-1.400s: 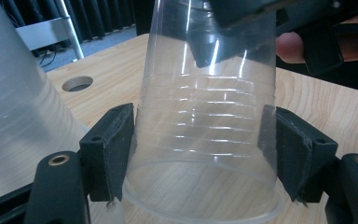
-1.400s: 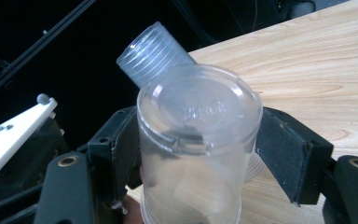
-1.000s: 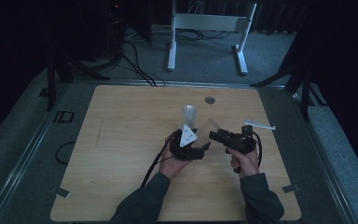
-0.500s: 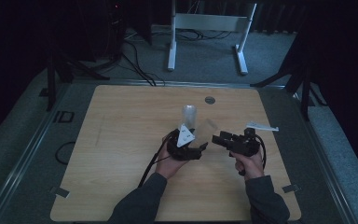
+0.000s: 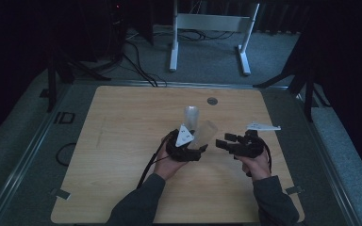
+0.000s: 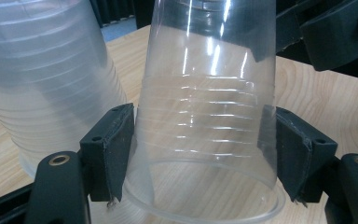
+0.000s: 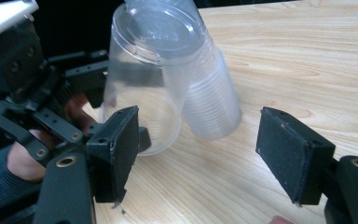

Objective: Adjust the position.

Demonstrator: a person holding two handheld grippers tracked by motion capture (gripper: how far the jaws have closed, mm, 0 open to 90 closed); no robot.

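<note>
The wooden table point(image 5: 122, 141) is filling the middle of the high view. At its centre a stack of clear plastic cups point(image 5: 191, 117) is standing upside down. Just below it, the left gripper point(image 5: 194, 151) is clamping one tilted cup point(image 6: 205, 116) by its sides. The right gripper point(image 5: 222, 142) is waiting open and empty beside it. The squeeze should be staying gentle, I think, because the thin wall can buckle.

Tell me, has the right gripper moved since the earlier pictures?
Yes. The right gripper has drifted slightly down the high view, away from the white piece on the table.
</note>
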